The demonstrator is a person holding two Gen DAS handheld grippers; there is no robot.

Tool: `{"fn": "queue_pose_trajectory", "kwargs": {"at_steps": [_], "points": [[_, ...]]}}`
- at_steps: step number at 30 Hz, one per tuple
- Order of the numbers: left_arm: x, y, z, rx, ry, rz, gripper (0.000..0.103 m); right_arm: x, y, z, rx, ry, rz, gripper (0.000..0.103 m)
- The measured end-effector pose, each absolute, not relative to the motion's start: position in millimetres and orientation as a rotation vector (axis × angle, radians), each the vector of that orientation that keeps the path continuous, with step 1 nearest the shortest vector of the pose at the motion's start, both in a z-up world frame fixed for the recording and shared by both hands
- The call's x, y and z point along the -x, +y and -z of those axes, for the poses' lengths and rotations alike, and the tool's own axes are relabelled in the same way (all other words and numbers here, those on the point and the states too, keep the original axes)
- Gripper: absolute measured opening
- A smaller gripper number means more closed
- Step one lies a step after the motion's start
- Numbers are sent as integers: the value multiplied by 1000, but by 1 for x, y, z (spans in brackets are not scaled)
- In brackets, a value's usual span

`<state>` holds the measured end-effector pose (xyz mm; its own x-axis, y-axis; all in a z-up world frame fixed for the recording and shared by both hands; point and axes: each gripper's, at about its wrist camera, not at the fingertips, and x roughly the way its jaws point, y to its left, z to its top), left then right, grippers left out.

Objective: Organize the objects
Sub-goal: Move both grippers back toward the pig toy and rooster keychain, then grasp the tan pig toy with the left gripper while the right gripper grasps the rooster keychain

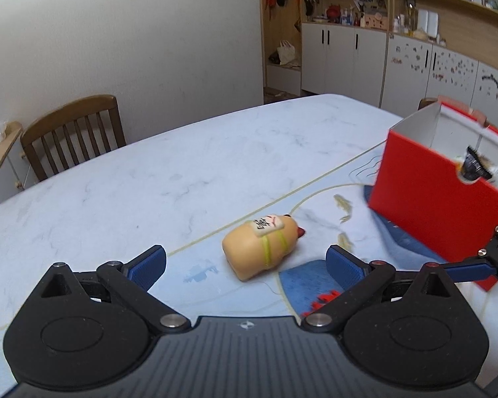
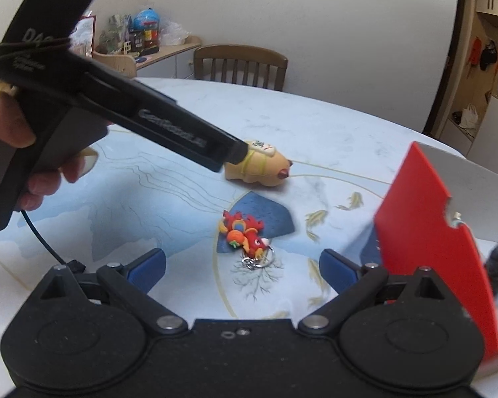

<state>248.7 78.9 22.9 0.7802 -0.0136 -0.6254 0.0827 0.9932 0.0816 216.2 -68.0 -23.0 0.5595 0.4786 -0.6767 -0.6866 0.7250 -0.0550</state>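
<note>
Left tongs (image 1: 245, 265) spread wide and empty, hovering low over the bench (image 1: 123, 192) just short of the tan bottle-shaped toy (image 1: 264, 248). It lies on its side, long axis running diagonally, red tip aimed away toward the red box (image 1: 425, 199). Right tongs (image 2: 242, 268) gape too, gripping nothing, and the red dragon keychain (image 2: 244, 233) lies flat between their blue pads, ring end nearest.

Black linkage bodies, blue pads (image 1: 149, 265), silver screws.
</note>
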Motion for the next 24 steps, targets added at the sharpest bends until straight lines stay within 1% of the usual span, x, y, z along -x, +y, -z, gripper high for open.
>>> {"fn": "queue_pose_trajectory", "kwargs": {"at_steps": [6,12,20,24], "points": [[-272,83,-8,-158,671,65,103,-229,-59,35,327,707,-709,96],[-292,84,5,-189,687,99,103,-242,-51,44,331,722,-722,96],[-309,87,20,-158,695,135,103,-258,-39,56,326,748,-722,94],[-314,85,26,-152,702,146,103,-263,-39,56,303,753,-730,90]]}}
